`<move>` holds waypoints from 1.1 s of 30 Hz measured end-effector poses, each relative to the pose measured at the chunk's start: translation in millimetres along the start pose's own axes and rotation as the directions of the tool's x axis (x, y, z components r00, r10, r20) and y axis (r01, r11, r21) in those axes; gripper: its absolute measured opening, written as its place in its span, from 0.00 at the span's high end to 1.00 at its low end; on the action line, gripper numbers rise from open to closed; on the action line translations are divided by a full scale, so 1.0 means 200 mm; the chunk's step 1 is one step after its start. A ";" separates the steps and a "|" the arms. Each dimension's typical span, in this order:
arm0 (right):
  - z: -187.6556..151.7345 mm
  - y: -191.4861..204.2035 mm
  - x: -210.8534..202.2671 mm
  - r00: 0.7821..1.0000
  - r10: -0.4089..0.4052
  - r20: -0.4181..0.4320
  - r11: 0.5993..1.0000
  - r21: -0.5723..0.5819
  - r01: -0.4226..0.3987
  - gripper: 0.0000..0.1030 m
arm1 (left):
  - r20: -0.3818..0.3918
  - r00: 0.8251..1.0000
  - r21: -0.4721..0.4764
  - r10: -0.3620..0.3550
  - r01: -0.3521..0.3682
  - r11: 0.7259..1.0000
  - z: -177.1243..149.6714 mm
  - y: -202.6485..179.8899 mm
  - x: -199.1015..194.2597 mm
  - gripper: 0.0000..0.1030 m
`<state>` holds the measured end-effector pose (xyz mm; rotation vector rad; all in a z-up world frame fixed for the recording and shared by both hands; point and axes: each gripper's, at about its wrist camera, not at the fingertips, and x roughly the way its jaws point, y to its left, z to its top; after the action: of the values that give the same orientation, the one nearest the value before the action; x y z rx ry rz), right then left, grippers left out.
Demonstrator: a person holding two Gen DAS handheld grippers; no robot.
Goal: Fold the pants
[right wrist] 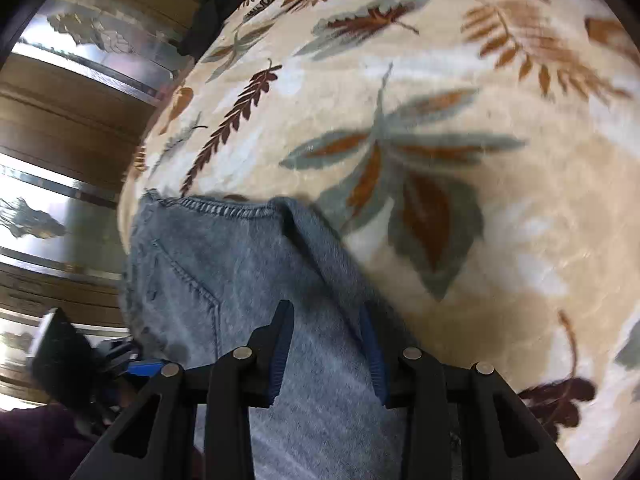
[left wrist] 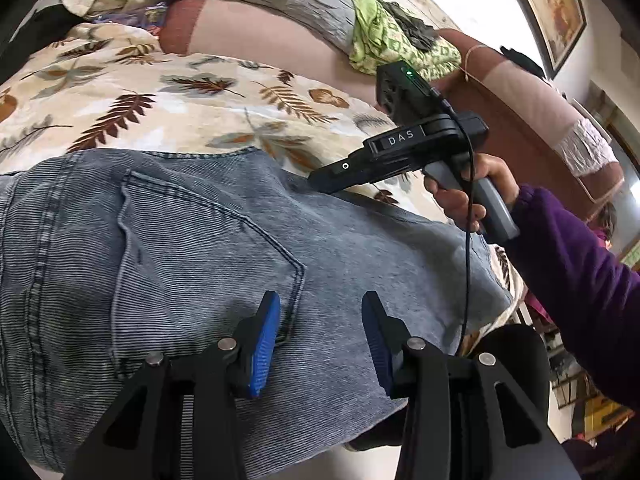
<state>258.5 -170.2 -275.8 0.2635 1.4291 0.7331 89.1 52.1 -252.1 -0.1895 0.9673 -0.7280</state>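
My left tool (left wrist: 320,344) & right tool (right wrist: 326,350) both released, hovering w/ jeans (left wrist: 180,248) beneath, on leaf-print blanket (left wrist: 160,92).

Jeans (left wrist: 192,248) cut off at left and bottom edges; leaf-print blanket (right wrist: 460,128) motion-blurred; right gripper (left wrist: 316,182) fingertips hidden.

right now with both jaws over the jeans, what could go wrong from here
1. The right gripper has its jaws parted over the folded edge of the jeans; closing there might catch only the top layer.
2. Its cable hangs across the denim and could snag in the next fold.
3. The leaf-print blanket underneath looks soft, so a low pinch might grab it too.
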 end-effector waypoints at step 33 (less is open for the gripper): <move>-0.24 0.07 -0.26 0.896 -0.249 0.368 0.964 0.182 0.193 0.96 | -0.048 0.995 -0.029 0.088 -0.089 0.996 0.00 0.00 0.10 0.47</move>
<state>209.7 -202.8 -233.6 0.3294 1.1078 0.3648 95.4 40.0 -265.9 -0.1562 1.0250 -0.6390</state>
